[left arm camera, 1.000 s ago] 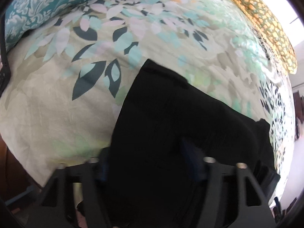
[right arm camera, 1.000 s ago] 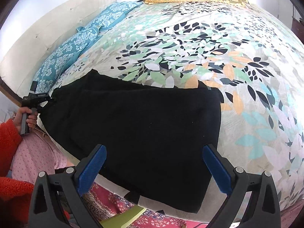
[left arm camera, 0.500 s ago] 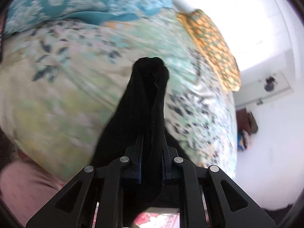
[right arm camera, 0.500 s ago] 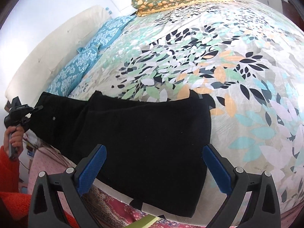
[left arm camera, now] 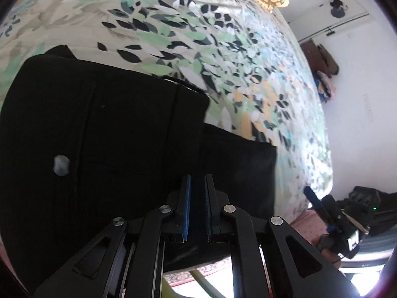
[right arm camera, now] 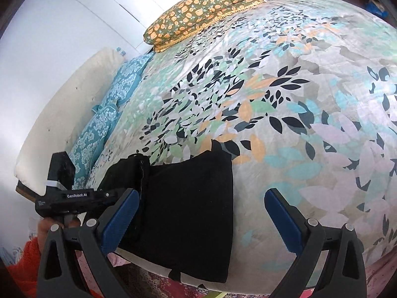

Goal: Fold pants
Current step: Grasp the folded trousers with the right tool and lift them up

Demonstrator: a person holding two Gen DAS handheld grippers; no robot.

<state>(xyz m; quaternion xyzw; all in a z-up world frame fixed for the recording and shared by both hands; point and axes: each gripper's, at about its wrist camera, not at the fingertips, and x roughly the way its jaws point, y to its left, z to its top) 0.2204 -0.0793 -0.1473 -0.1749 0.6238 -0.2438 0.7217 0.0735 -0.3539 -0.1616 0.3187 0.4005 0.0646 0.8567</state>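
One pair of black fabric pants [left arm camera: 129, 134], lying at near edge of floral-quilted bed [right arm camera: 310, 94], one end doubled over the rest, likely mid-fold. Left tool [left arm camera: 197, 207] pinched shut on cloth edge, carrying that layer across. Right tool [right arm camera: 198, 219] wide open, empty. Two tools counted.

**A home bedroom, seen from my 2 wrist cameras**

I am working over a made bed [right arm camera: 310, 79] that fills both views, covered with a leaf-print spread in teal, orange, black and pale lilac. Along its far side I see a padded cream headboard [right arm camera: 64, 114], teal damask pillows [right arm camera: 109, 114] against it, and an olive cushion with orange flowers [right arm camera: 203, 7] further along. Plain white walls [left arm camera: 359, 79] surround it. Past the bed I make out bags and clothes hanging on a wall [left arm camera: 322, 72], everyday household clutter.
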